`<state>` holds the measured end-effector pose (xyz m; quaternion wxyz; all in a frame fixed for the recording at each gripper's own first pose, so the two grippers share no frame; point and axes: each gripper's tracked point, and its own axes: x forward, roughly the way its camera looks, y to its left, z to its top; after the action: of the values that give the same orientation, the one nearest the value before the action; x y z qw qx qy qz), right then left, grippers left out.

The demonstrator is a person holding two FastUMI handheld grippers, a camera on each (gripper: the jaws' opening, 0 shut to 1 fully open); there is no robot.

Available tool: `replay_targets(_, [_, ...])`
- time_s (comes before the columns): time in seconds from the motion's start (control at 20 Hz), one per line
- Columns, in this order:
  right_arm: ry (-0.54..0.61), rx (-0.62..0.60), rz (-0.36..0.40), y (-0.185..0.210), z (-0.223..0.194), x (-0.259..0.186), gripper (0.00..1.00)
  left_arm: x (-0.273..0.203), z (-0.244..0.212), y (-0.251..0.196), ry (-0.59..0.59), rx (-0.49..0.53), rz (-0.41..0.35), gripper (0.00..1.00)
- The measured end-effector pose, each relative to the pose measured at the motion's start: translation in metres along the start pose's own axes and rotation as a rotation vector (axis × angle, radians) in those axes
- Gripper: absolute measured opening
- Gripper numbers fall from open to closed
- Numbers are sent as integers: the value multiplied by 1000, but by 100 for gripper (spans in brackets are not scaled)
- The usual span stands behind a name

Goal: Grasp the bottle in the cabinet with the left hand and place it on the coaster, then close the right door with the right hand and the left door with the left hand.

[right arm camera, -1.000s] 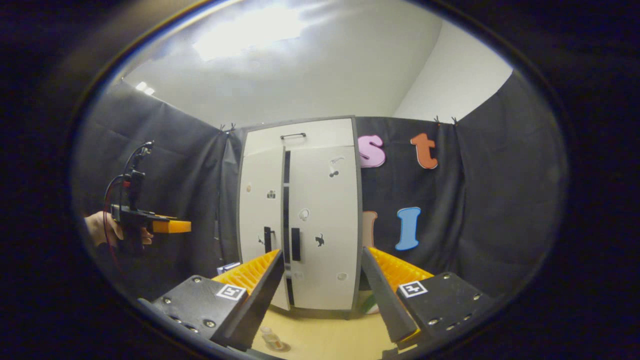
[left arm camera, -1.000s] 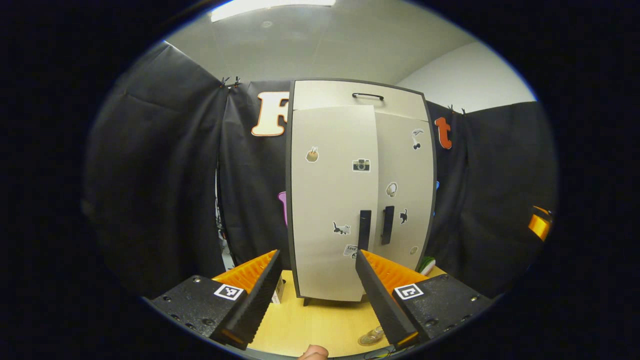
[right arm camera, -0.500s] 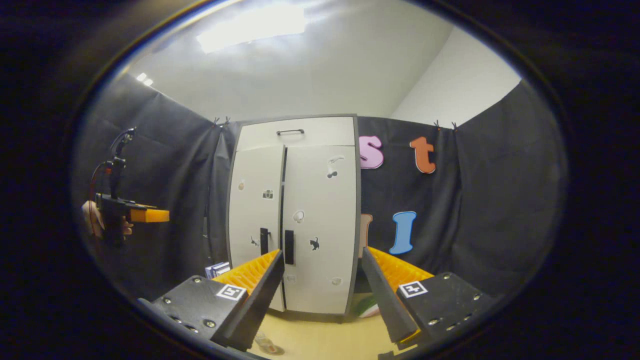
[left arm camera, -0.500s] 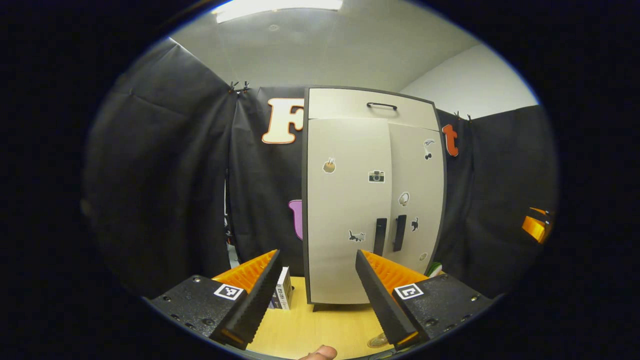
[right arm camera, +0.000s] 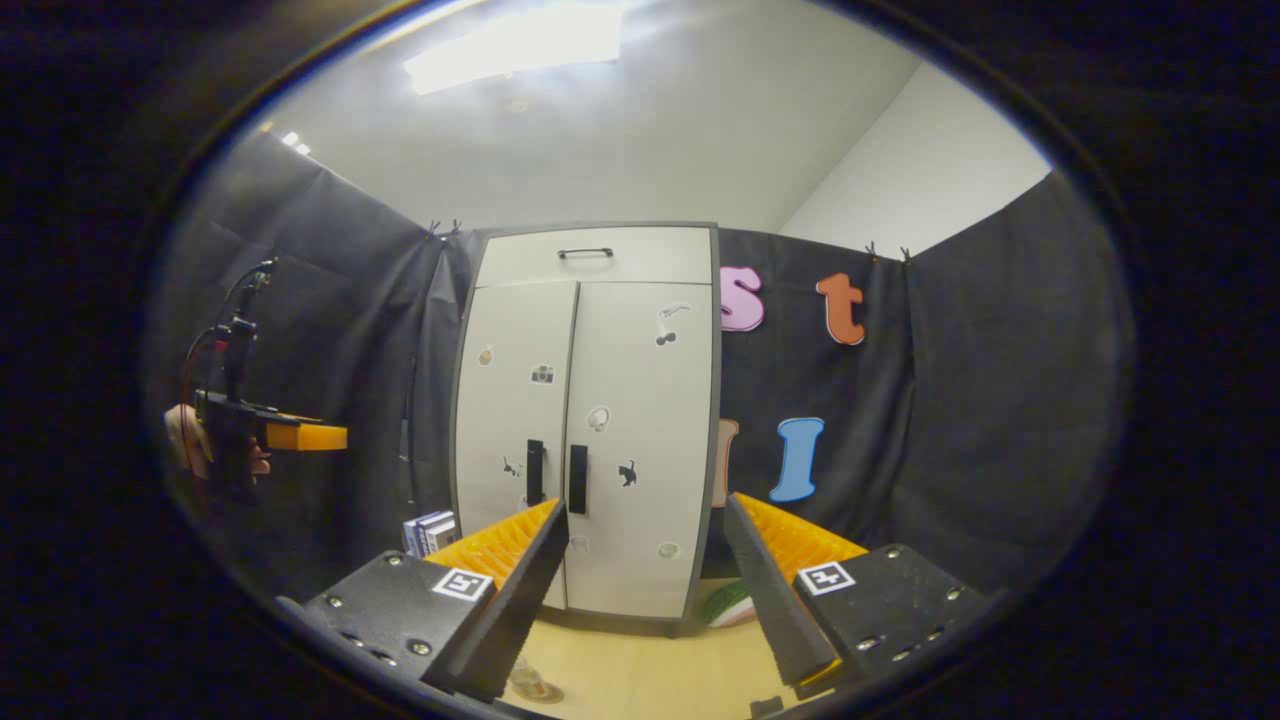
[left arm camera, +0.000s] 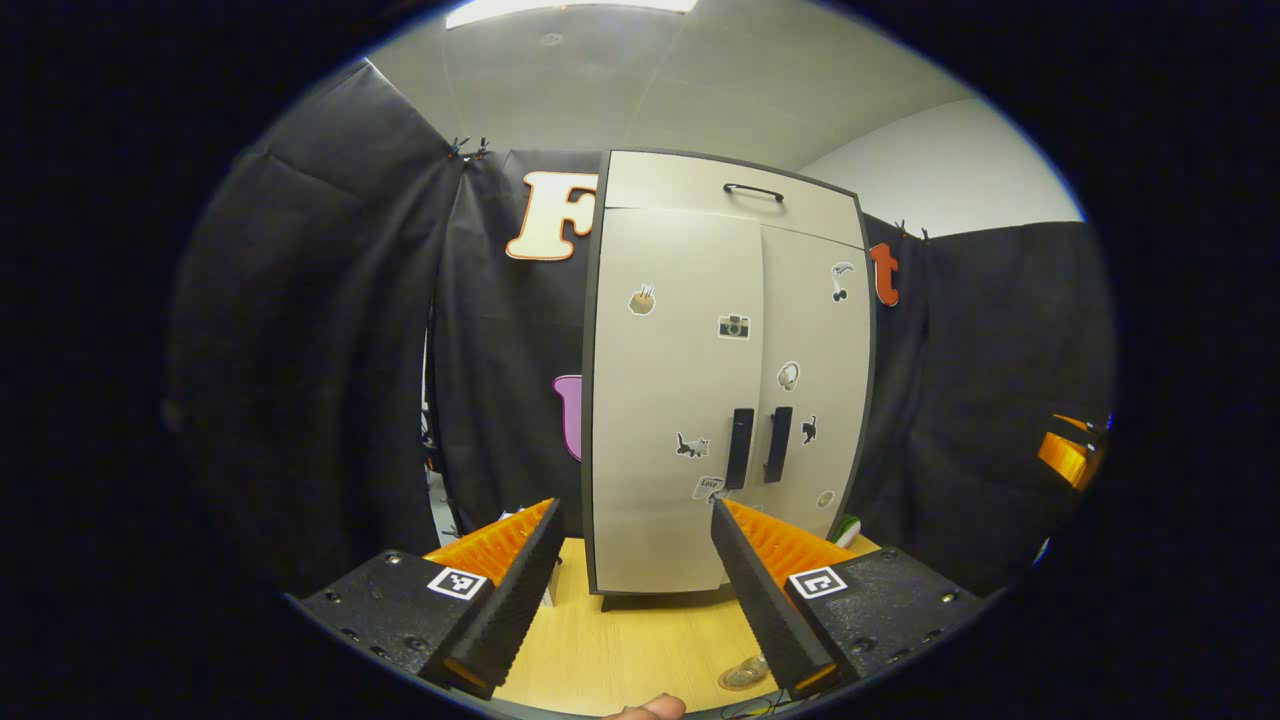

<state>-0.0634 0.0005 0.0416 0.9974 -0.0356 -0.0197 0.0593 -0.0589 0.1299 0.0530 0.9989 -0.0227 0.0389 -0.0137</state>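
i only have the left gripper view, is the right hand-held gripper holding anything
observer: No. The right gripper view shows the right hand-held gripper open and empty, facing the cabinet.
operator: is my left one touching the doors
observer: No. The left hand-held gripper is held in a hand off to the cabinet's left, touching nothing.
operator: anything beside the cabinet
observer: Books stand by its lower left corner.
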Motion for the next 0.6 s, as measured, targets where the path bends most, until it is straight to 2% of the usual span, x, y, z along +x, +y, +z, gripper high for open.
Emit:
replay_targets(0.3, [14,-15,-5,11,-8,-7,95,-5,-8,-1,11,41,-24,94])
replay_targets(0.35, [14,-13,-7,11,-8,-8,92,-6,-9,0,10,39,-23,94])
replay_targets(0.4, [12,-12,-6,11,-6,-8,95,-6,-7,1,6,29,-22,94])
replay_targets(0.45, [8,-7,-11,11,-4,-8,92,-6,-7,1,6,16,-25,94])
replay_targets(0.6, [6,14,-9,13,-1,-8,95,-6,-6,1,6,-23,-39,92])
